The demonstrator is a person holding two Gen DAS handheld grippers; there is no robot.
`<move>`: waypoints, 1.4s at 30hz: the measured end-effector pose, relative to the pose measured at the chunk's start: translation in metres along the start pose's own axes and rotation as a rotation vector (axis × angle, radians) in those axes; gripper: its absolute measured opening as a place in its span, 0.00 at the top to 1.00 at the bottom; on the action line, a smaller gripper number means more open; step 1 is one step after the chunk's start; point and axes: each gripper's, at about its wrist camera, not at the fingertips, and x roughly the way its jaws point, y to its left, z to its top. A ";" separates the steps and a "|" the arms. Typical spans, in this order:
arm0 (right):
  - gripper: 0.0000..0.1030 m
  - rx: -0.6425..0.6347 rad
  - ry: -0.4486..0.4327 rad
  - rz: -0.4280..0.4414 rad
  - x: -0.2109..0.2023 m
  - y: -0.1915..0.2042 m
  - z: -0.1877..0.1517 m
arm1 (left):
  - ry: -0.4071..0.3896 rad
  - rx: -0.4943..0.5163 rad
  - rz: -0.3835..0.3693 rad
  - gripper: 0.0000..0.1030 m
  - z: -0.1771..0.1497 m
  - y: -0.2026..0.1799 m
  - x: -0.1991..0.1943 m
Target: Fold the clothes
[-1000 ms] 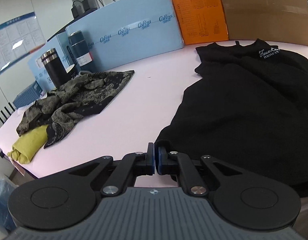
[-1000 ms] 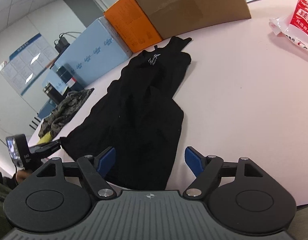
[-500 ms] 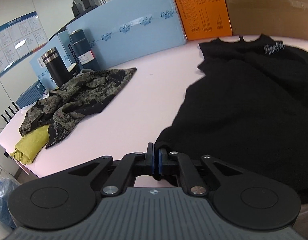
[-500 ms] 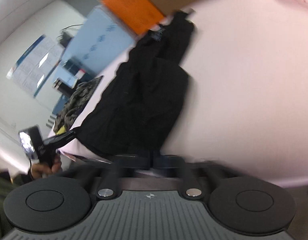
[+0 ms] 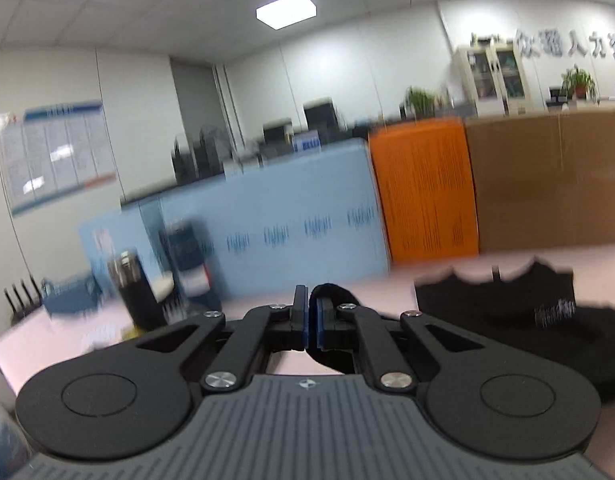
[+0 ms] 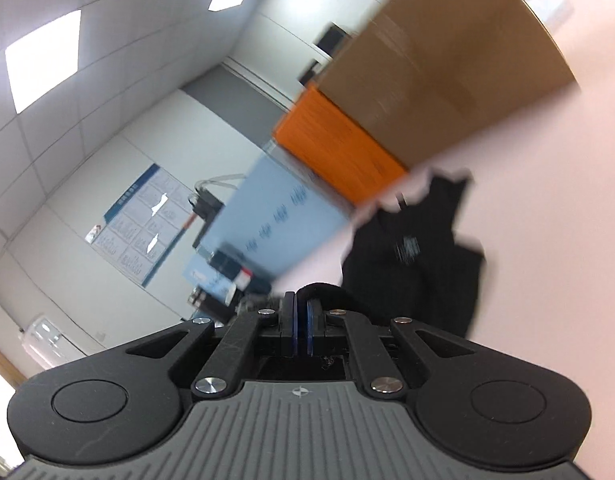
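Between the closed pads of the left tool (image 5: 308, 322) a bunch of black cloth is pinched, and the same is seen at the right tool (image 6: 301, 322), whose pads are likewise pressed together on a black edge. Both tools are thus clamped on the black garment (image 5: 519, 320), apparently at its near hem, though the exact corners cannot be told through the blur. The rest of the garment is spread on the pink counter (image 6: 567, 200), its collar end with the white print lying toward the orange box (image 5: 425, 192) and the cardboard box (image 5: 555, 184). Both views are tilted up toward the ceiling, so the hem is judged to be lifted for a fold toward the collar.

For the fold to be made well, the two tools should be kept level and evenly apart, so that the hem is carried taut and square. The edge should be laid on the collar end without dragging the lower layer. Release should be withheld until the cloth lies flat. The flasks (image 5: 133, 280) at the left should be avoided.
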 end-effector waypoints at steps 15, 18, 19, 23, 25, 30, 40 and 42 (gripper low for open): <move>0.96 0.106 0.249 -0.087 -0.055 -0.028 -0.117 | 0.310 0.158 -0.097 0.96 -0.153 0.019 -0.063; 0.96 0.180 0.362 -0.180 -0.049 -0.056 -0.167 | 0.411 0.197 -0.097 0.96 -0.190 0.009 -0.063; 0.96 0.180 0.387 -0.198 -0.045 -0.058 -0.178 | 0.421 0.203 -0.094 0.96 -0.196 0.007 -0.064; 0.96 0.165 0.421 -0.221 -0.041 -0.064 -0.192 | 0.434 0.189 -0.081 0.94 -0.200 0.005 -0.065; 0.96 0.161 0.422 -0.221 -0.039 -0.066 -0.187 | 0.437 0.182 -0.077 0.94 -0.199 0.005 -0.064; 0.96 0.144 0.417 -0.210 -0.042 -0.066 -0.178 | 0.461 0.215 -0.082 0.74 -0.203 0.009 -0.068; 0.64 0.037 0.456 -0.346 -0.063 -0.059 -0.147 | 0.538 0.330 0.015 0.37 -0.225 0.055 -0.069; 0.57 0.003 0.396 -0.347 -0.067 -0.051 -0.125 | 0.523 0.247 0.089 0.34 -0.211 0.073 -0.050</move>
